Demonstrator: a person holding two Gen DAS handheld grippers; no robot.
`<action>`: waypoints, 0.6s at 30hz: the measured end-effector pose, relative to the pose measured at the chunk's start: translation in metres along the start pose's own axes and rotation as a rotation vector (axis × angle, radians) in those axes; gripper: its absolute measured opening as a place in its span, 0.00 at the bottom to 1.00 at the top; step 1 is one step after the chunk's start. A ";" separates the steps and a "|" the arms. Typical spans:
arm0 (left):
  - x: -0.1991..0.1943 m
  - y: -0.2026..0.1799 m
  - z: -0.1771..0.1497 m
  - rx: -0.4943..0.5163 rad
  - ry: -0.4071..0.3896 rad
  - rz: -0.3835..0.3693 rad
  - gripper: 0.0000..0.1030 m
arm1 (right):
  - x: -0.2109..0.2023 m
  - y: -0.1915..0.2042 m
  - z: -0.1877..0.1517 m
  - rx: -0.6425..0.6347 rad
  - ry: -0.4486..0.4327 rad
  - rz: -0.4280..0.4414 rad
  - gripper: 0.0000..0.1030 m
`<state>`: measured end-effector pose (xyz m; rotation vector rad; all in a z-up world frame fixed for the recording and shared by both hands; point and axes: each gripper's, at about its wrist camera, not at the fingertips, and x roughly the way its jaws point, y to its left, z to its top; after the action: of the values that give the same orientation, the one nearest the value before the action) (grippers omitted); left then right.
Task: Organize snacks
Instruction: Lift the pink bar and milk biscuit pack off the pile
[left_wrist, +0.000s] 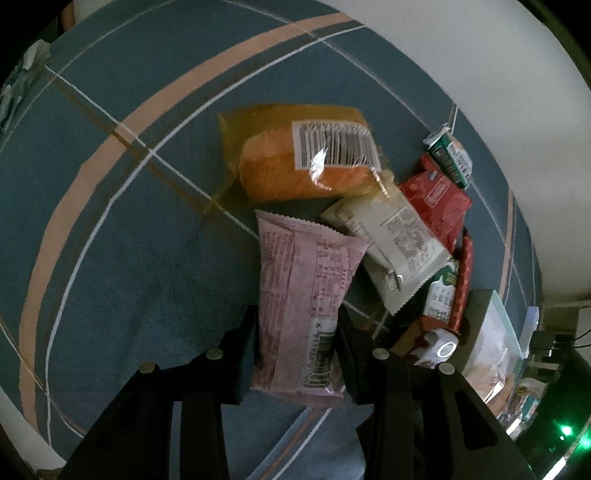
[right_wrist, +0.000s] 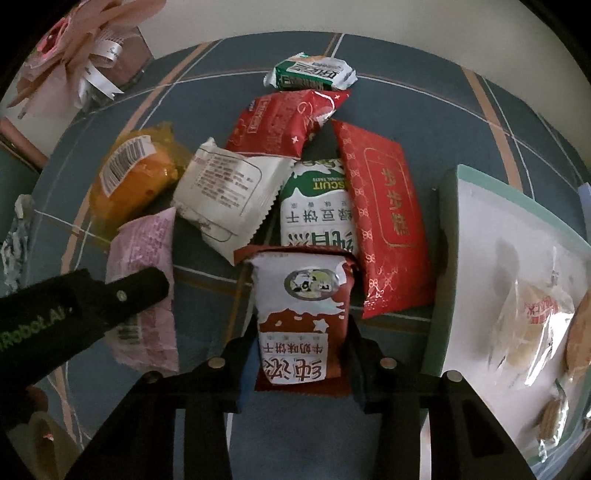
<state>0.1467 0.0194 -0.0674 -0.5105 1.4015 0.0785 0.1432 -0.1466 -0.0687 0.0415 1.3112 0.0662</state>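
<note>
Several snack packets lie on a blue plaid tablecloth (left_wrist: 129, 258). My left gripper (left_wrist: 297, 332) is shut on the near end of a pink packet (left_wrist: 303, 280), which also shows at the left of the right wrist view (right_wrist: 144, 251) with a black left finger (right_wrist: 140, 288) across it. My right gripper (right_wrist: 301, 343) is shut on a brown-and-white milk biscuit packet (right_wrist: 303, 295), one pad against each side. Beyond it lie a green-and-white biscuit packet (right_wrist: 317, 206), a long red packet (right_wrist: 384, 214), a white packet (right_wrist: 225, 192) and an orange cake in clear wrap (right_wrist: 136, 177).
A teal box with a white lining (right_wrist: 447, 258) stands at the right and holds clear-wrapped snacks (right_wrist: 535, 306). Farther back lie a red packet (right_wrist: 288, 122) and a small green packet (right_wrist: 314, 74). A pink paper flower (right_wrist: 74, 48) sits at the far left corner.
</note>
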 end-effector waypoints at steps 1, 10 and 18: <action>0.001 -0.001 0.000 0.002 -0.001 0.002 0.39 | 0.000 0.000 0.000 -0.005 -0.001 -0.007 0.41; -0.003 -0.004 -0.002 0.010 -0.022 0.005 0.38 | -0.001 0.006 -0.006 0.016 -0.010 -0.016 0.40; -0.033 -0.008 -0.005 0.017 -0.100 -0.031 0.38 | -0.020 0.000 -0.006 0.068 -0.025 0.029 0.40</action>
<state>0.1385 0.0182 -0.0339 -0.5081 1.2956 0.0661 0.1328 -0.1483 -0.0511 0.1190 1.2873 0.0453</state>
